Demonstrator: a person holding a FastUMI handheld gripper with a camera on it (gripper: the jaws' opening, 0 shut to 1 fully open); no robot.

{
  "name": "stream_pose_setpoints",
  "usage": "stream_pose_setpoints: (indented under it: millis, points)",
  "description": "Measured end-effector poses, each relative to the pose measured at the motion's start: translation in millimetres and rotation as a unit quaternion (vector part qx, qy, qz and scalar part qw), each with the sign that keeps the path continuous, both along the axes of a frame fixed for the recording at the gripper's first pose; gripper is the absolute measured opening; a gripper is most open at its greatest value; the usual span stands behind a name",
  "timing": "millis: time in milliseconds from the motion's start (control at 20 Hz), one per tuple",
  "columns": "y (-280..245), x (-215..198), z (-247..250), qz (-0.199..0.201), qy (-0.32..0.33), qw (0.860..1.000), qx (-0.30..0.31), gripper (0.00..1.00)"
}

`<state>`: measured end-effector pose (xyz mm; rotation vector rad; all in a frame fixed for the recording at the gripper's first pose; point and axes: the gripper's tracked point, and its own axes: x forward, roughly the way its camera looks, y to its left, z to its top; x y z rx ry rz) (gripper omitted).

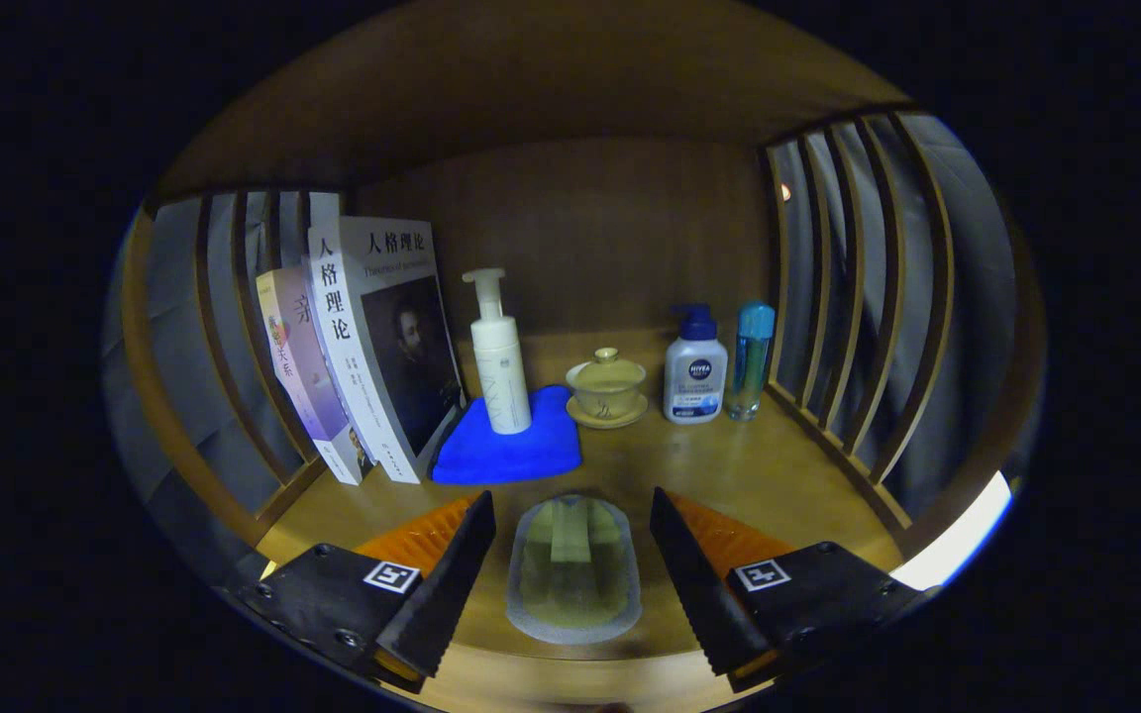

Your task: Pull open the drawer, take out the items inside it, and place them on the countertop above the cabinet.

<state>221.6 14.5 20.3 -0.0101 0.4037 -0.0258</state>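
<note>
- Wooden countertop point(769, 475) carries 2 books point(372, 347), a pump bottle point(498, 356) on a blue cloth point(511, 451), and a lidded cup point(607, 386).
- Gripper point(570, 555) spread, released; a clear packet point(575, 569) lies between its fingers, untouched.

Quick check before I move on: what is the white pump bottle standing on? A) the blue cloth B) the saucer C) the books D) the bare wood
A: the white pump bottle stands on the blue cloth, beyond the open claw, whose fingers flank a clear packet.
</note>
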Motion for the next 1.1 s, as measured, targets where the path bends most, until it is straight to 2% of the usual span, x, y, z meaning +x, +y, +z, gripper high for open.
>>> stream_pose_setpoints:
  millis: [300,600,850,1100]
  points:
    - [16.9,-38.7,19.2,0.026,-0.037,0.999,-0.018,0.98]
    - [35.5,-94.9,41.3,0.049,-0.084,0.995,-0.004,0.98]
    - [34.8,-140.5,48.9,0.048,-0.123,0.991,0.005,0.98]
    - [26.0,-181.5,42.7,0.035,-0.158,0.987,-0.016,0.98]
